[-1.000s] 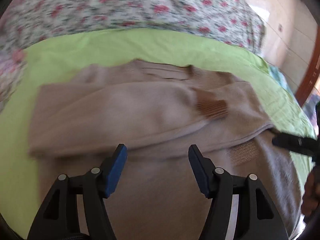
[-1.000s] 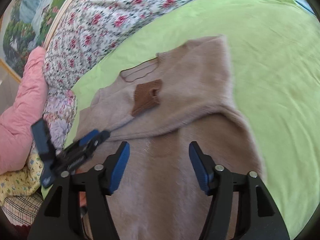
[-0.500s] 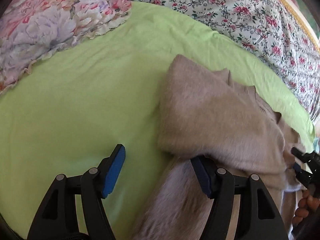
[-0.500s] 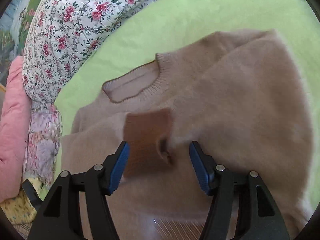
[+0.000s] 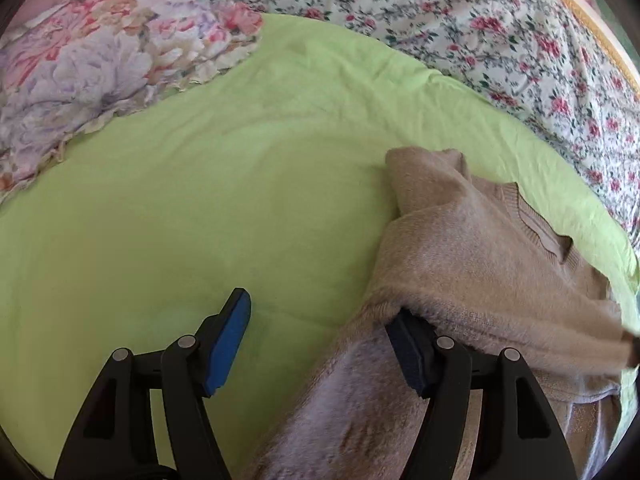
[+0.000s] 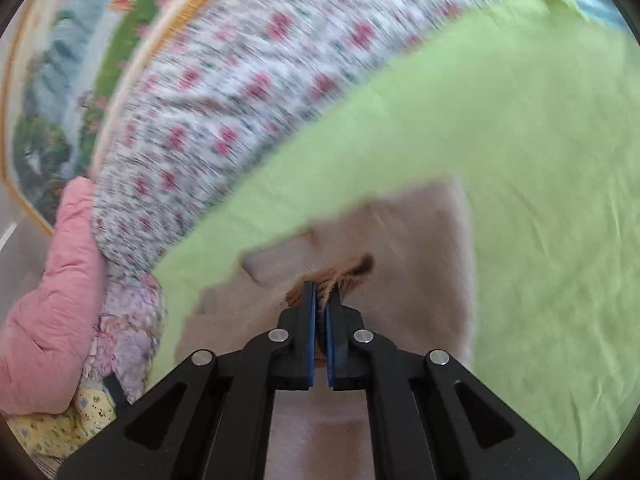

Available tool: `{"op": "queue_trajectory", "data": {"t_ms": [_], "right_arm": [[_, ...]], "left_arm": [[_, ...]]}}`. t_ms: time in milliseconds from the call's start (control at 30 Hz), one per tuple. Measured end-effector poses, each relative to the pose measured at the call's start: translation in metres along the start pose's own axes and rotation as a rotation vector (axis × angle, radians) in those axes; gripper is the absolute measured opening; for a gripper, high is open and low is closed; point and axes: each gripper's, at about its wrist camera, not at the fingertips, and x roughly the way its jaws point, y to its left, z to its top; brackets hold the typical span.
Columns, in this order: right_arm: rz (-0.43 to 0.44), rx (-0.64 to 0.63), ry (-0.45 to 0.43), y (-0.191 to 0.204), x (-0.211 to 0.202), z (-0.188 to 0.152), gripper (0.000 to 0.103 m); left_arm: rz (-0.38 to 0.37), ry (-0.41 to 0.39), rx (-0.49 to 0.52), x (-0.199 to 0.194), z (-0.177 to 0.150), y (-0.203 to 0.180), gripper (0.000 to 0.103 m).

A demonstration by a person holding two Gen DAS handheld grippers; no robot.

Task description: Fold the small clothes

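The left gripper [image 5: 320, 336] is held low with its jaws spread wide; its right finger [image 5: 412, 356] is tucked under a fold of the sweater [image 5: 472, 264]. The right gripper [image 6: 321, 300] is closed, with the brown cuff [image 6: 340, 276] pinched between its blue pads.

No readable text, labels, brands or numbers from either of my wrist cameras. Nothing printed on the sweater [image 5: 472, 264], the sheet [image 5: 200, 208] or the floral bedding [image 5: 460, 20]; right view is motion-blurred toward 12 o'clock, so I can't make out small print there.
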Motion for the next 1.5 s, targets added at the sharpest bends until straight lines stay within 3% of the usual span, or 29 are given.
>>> {"op": "queue_trajectory", "data": {"t_ms": [100, 167, 233, 367, 567, 667, 767, 833, 933, 1033, 1133, 1267, 1300, 1367, 1400, 1500], "right_arm": [[-0.009, -0.011, 0.030, -0.002, 0.009, -0.010, 0.005], [0.001, -0.049, 0.000, 0.005, 0.001, -0.011, 0.005], [-0.019, -0.098, -0.025, 0.011, -0.007, -0.011, 0.005], [-0.108, -0.146, 0.047, 0.004, 0.010, -0.018, 0.005], [-0.127, -0.150, 0.072, 0.001, 0.016, -0.023, 0.005], [-0.141, -0.166, 0.092, -0.001, 0.013, -0.028, 0.005], [-0.127, -0.152, 0.103, -0.003, 0.011, -0.027, 0.005], [-0.130, -0.161, 0.102, -0.002, 0.010, -0.027, 0.005], [-0.139, -0.171, 0.104, 0.000, 0.013, -0.028, 0.006], [-0.143, -0.183, 0.097, 0.002, 0.013, -0.030, 0.006], [-0.140, -0.183, 0.098, 0.001, 0.014, -0.030, 0.006], [-0.133, -0.184, 0.107, -0.001, 0.015, -0.030, 0.006], [-0.134, -0.189, 0.107, 0.000, 0.015, -0.030, 0.007], [-0.137, -0.207, 0.110, 0.003, 0.016, -0.031, 0.007], [-0.140, -0.221, 0.107, 0.005, 0.015, -0.030, 0.007], [-0.145, -0.273, 0.059, 0.016, 0.007, -0.026, 0.006]], "left_arm": [[-0.012, 0.000, -0.067, -0.001, 0.001, 0.014, 0.069], [-0.033, -0.002, -0.103, -0.003, 0.000, 0.020, 0.069], [-0.033, 0.007, -0.097, -0.002, -0.004, 0.020, 0.069], [-0.035, 0.019, -0.099, -0.002, -0.007, 0.022, 0.069], [-0.075, 0.049, -0.112, -0.004, -0.007, 0.031, 0.068], [-0.172, 0.089, -0.024, -0.010, -0.005, 0.029, 0.067], [-0.310, 0.119, -0.005, -0.018, 0.005, 0.037, 0.068], [-0.397, 0.135, -0.020, -0.017, 0.021, 0.042, 0.075], [-0.451, 0.200, -0.041, 0.010, 0.059, 0.038, 0.080], [-0.418, 0.259, -0.016, 0.046, 0.084, 0.023, 0.080], [-0.436, 0.366, -0.015, 0.088, 0.098, 0.006, 0.080], [-0.419, 0.330, 0.055, 0.104, 0.107, -0.018, 0.080], [-0.415, 0.313, 0.081, 0.104, 0.108, -0.024, 0.077], [-0.426, 0.300, 0.151, 0.106, 0.110, -0.038, 0.014], [-0.413, 0.287, 0.181, 0.103, 0.112, -0.045, 0.013], [-0.340, 0.123, 0.298, 0.076, 0.119, -0.066, 0.011]]}}
